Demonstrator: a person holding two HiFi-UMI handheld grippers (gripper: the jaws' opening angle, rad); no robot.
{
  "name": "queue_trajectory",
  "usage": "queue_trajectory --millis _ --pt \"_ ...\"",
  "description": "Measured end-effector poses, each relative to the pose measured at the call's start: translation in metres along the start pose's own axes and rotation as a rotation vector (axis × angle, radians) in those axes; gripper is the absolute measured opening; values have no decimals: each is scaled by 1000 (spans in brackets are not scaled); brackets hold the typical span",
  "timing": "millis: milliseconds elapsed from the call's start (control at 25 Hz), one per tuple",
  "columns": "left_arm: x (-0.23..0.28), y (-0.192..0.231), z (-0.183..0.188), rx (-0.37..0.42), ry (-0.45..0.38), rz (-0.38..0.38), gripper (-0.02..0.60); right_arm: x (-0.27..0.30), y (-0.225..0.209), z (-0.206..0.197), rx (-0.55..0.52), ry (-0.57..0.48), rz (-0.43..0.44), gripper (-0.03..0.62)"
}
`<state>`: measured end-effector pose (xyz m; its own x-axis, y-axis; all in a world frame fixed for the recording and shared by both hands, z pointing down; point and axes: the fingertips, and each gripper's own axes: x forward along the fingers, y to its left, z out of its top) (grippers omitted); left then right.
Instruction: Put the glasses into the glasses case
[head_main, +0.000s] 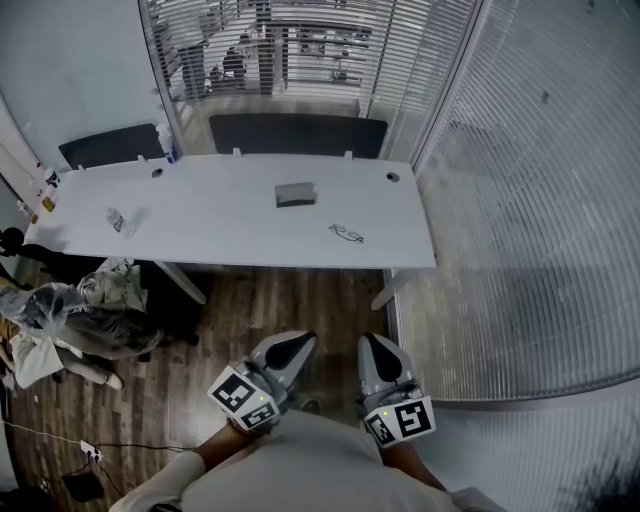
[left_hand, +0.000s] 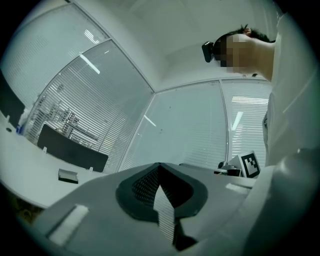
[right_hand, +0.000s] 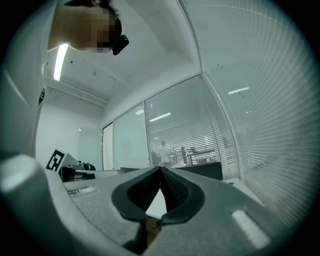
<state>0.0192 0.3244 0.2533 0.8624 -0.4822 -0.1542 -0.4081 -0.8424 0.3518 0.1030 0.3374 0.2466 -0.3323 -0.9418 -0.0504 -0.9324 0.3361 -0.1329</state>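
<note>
In the head view a small grey glasses case (head_main: 295, 194) lies on the long white table (head_main: 200, 240), near its middle. Thin dark-framed glasses (head_main: 346, 234) lie on the tabletop to the right of the case and closer to me. Both grippers are held low in front of my body, over the wooden floor and well short of the table. The left gripper (head_main: 299, 342) has its jaws together with nothing between them. The right gripper (head_main: 373, 342) is likewise shut and empty. The left gripper view shows the case (left_hand: 68, 175) far off on the table.
A clear plastic bottle (head_main: 117, 221) lies on the table's left part. Two black chairs (head_main: 297, 133) stand behind the table. Bags and wrapped bundles (head_main: 70, 312) sit on the floor at left. A glass wall with blinds (head_main: 530, 220) runs along the right.
</note>
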Motion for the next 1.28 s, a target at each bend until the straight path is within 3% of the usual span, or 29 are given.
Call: queue_trajectory --millis 280,840,1280 --pt "32 51 8 11 7 -23 -2 50 -20 -2 -13 -9 -12 3" --pt "97 187 57 -6 19 -52 -2 210 -57 1 -31 8 -26 3" --pt "152 233 74 1 30 -70 -2 260 -105 10 -48 4 -67 3"
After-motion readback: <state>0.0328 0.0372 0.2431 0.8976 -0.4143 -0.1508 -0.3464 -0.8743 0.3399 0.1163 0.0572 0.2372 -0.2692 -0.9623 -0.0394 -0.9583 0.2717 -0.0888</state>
